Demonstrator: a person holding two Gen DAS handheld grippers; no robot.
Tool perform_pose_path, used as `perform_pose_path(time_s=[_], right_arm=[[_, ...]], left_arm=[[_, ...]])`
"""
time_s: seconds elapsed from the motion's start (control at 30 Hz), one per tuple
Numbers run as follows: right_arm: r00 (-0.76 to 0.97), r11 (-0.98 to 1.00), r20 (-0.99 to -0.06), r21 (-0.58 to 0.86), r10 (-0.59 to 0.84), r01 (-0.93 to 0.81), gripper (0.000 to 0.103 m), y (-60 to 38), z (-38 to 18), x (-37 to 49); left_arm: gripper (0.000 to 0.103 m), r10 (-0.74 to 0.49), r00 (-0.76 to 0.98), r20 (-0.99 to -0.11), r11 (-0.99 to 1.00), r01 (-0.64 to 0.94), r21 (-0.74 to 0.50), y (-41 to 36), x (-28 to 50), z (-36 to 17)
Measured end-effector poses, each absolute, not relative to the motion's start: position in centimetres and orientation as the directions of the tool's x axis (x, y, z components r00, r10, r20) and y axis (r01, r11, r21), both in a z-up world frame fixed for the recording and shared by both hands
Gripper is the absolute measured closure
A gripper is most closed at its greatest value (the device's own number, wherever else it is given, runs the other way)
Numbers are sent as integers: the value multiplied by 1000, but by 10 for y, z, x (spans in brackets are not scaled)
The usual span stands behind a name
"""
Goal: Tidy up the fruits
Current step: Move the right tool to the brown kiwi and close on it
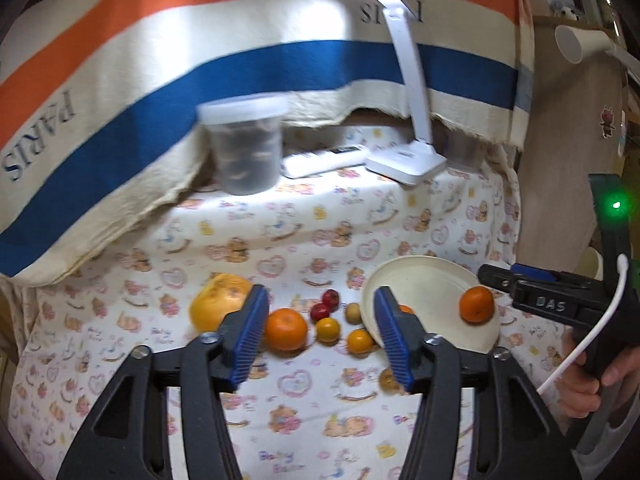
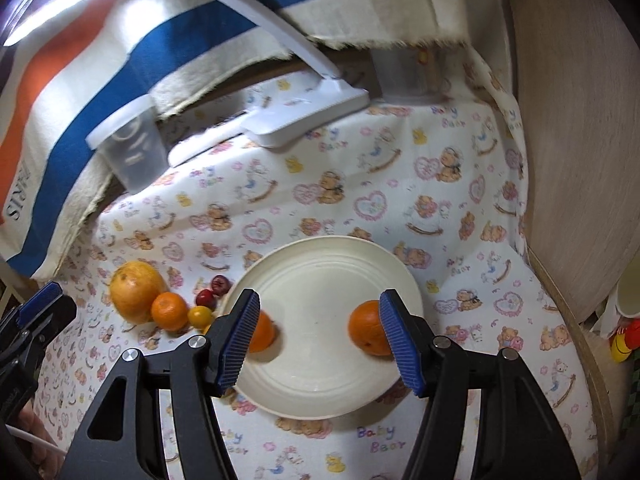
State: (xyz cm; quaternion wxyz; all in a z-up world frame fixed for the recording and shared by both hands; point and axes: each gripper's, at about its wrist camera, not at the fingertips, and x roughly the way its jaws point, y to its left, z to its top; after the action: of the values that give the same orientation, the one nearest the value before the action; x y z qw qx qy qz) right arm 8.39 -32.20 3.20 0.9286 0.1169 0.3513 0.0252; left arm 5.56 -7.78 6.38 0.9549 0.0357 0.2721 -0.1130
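A cream plate (image 2: 320, 360) lies on the bear-print cloth and holds two oranges (image 2: 366, 328) (image 2: 262, 334). My right gripper (image 2: 318, 340) is open and empty above the plate, between the two oranges. In the left wrist view the plate (image 1: 420, 292) is at the right with one orange (image 1: 476, 304) showing clearly. Left of it lie a large yellow fruit (image 1: 218, 300), an orange (image 1: 286, 328), two red fruits (image 1: 325, 306) and several small yellow fruits (image 1: 328, 330). My left gripper (image 1: 320, 336) is open and empty above these fruits. The right gripper (image 1: 540, 300) shows at the right edge.
A lidded clear tub (image 1: 244, 144), a white remote (image 1: 324, 162) and a white desk lamp (image 1: 404, 160) stand at the back. A striped towel (image 1: 120, 100) hangs behind. A wooden panel (image 2: 580, 140) borders the right side.
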Motion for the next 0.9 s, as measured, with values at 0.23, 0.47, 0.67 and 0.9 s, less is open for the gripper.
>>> perform_pose_path(time_s=[0.23,0.47,0.67,0.9], right_arm=[[763,982,-637,188,105,22,39,-306,29,83],[749,976,-648,216,142,2,39,-300,25,82],[748,981,-647,189,150,-33,39,-286,24,79],[727,979,-661,183,188,-87,39,-268,16,79]], left_arm=[[31,-203,831,-519,974,226,-19,-69,47,52],[7,-186,850,-492,978,207,-13,-57,35,50],[4,-145,847,-511,988,154,-26,-47,42,41],[4,-132,847,-515,990,136,-31,-41,43,38]])
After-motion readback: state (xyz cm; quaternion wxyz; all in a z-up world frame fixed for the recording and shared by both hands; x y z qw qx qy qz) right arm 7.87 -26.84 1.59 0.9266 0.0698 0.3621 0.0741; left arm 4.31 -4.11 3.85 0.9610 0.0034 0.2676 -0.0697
